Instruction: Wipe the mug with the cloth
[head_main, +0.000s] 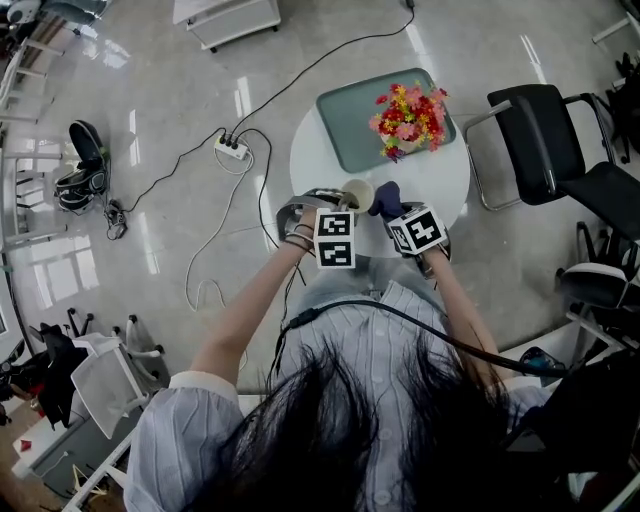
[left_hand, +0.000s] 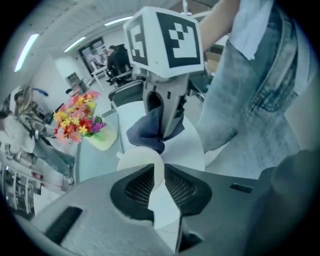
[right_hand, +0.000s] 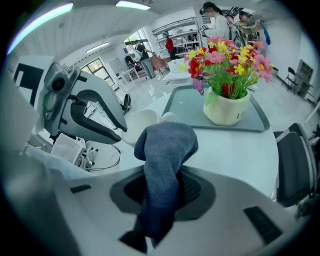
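Overhead first: round white surface (head_main: 445, 185) carrying a teal tray (head_main: 345, 125), with a pot of flowers (head_main: 410, 120) at the tray's right end. Nearer the person, left gripper (head_main: 343, 203) and right gripper (head_main: 397, 213) side by side above the surface's near edge. Cream mug (head_main: 357, 192) at the left one's tip, dark blue cloth (head_main: 386, 196) at the right one's, cloth against the mug's side. Power strip (head_main: 231, 149) and cables on the floor to the left, black chair (head_main: 545, 140) to the right.

Next, left gripper view: fingers (left_hand: 132, 187) narrowed onto the mug (left_hand: 137, 156), its wall pinched between them. Just beyond, right gripper (left_hand: 167, 131) pointing down, cloth (left_hand: 145, 132) touching the rim. Flowers (left_hand: 77, 117) and tray (left_hand: 97, 160) further left.

Lastly, right gripper view: fingers (right_hand: 195, 192) clamped on the cloth (right_hand: 165, 150), bunched upright between them. Mug (right_hand: 142, 125) right behind it, gripped from the left by the left gripper (right_hand: 117, 131). Flowers (right_hand: 227, 65) on the tray (right_hand: 255, 120) beyond, chair (right_hand: 295, 165) at far right.
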